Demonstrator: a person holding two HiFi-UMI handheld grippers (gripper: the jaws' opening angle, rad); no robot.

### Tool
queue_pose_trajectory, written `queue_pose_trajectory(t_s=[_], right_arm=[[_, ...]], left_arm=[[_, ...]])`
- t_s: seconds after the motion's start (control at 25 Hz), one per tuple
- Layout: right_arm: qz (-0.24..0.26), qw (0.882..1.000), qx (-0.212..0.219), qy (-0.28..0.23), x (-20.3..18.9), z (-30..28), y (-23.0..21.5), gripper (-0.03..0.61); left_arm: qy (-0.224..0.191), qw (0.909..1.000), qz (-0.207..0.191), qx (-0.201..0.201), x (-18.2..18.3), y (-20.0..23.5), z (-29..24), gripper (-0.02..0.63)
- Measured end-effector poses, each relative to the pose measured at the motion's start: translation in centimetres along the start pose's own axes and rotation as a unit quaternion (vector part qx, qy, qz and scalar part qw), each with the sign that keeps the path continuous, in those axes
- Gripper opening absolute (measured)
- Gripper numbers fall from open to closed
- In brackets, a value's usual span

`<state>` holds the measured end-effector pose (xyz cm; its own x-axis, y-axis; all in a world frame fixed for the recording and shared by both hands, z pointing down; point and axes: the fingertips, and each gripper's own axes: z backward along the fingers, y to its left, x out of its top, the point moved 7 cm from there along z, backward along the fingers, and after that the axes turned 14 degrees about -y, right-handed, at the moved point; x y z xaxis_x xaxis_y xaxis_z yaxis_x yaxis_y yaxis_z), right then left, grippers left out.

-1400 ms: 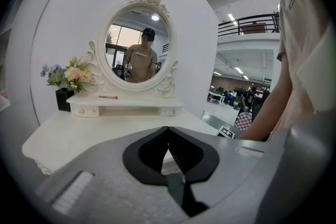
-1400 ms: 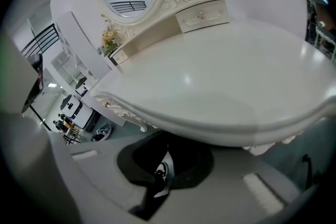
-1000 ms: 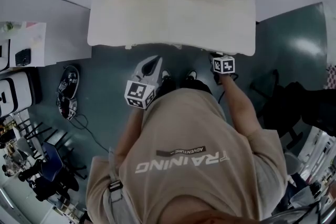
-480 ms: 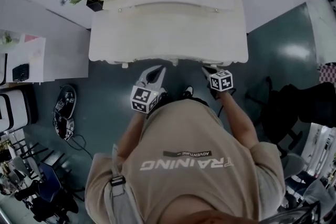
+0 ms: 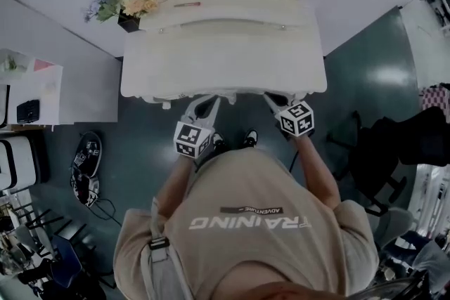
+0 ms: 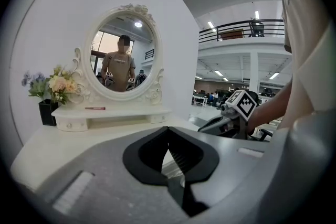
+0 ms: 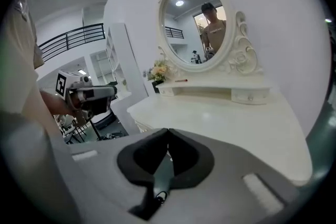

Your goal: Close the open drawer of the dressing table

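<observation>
Both sets of jaws are together with nothing between them: the left gripper [image 5: 208, 103] and right gripper [image 5: 273, 99] each show tips meeting, with only a thin slit behind.

The dressing table [image 5: 221, 60] is dead ahead of both jaws. Both gripper views look out over the tabletop, so the tips sit slightly above its level. The mirror [image 6: 123, 55] is far ahead, well past the tips. The flowers [image 6: 55, 86] are ahead and left of the left jaws.

I can't pick out the drawer cleanly. From above, only the scalloped front edge [image 5: 225, 93] shows, just beyond both tips. My guess is the drawer front sits there, under the top. I can't tell how far out it is, or whether either tip is touching it.

Key geometry:
- The drawer's long axis runs crosswise to both jaws, side to side.
- The closing direction is straight ahead along the jaws, towards the mirror.
- The left jaws meet the edge a little left of centre and the right jaws right of centre, so they straddle the middle.
- Neither gripper is clearly nearer; they're about level.

The next move is probably an even forward push from both, with the jaws kept together as blunt pushers. The risk is that uneven pressure skews the drawer on its runners.
</observation>
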<state>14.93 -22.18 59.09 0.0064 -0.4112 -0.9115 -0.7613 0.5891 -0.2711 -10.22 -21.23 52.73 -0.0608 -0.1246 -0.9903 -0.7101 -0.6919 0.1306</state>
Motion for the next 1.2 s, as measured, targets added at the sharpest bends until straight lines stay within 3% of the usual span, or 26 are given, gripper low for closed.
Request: queue_pose_trajectory(t_s=[0.16,0.36,0.64,1.2], right_arm=[[0.044,0.999,0.008,-0.028,4.2,0.5,1.8,0.005],[0.061,0.996,0.009,-0.068,8.3,2.1,3.8,0.005],[0.07,0.99,0.005,-0.126,13.9,4.5,5.9,0.005],[0.121,0.972,0.005,-0.204,20.1,6.3,6.6,0.005]], left_arm=[[-0.023,0.9995,-0.021,-0.001,2.0,0.3,-0.6,0.007],[-0.054,0.9979,-0.036,0.002,4.9,0.2,-1.7,0.007],[-0.095,0.9954,-0.005,-0.004,9.5,-0.2,-2.6,0.008],[-0.139,0.9879,-0.06,0.034,16.2,2.0,-3.2,0.007]])
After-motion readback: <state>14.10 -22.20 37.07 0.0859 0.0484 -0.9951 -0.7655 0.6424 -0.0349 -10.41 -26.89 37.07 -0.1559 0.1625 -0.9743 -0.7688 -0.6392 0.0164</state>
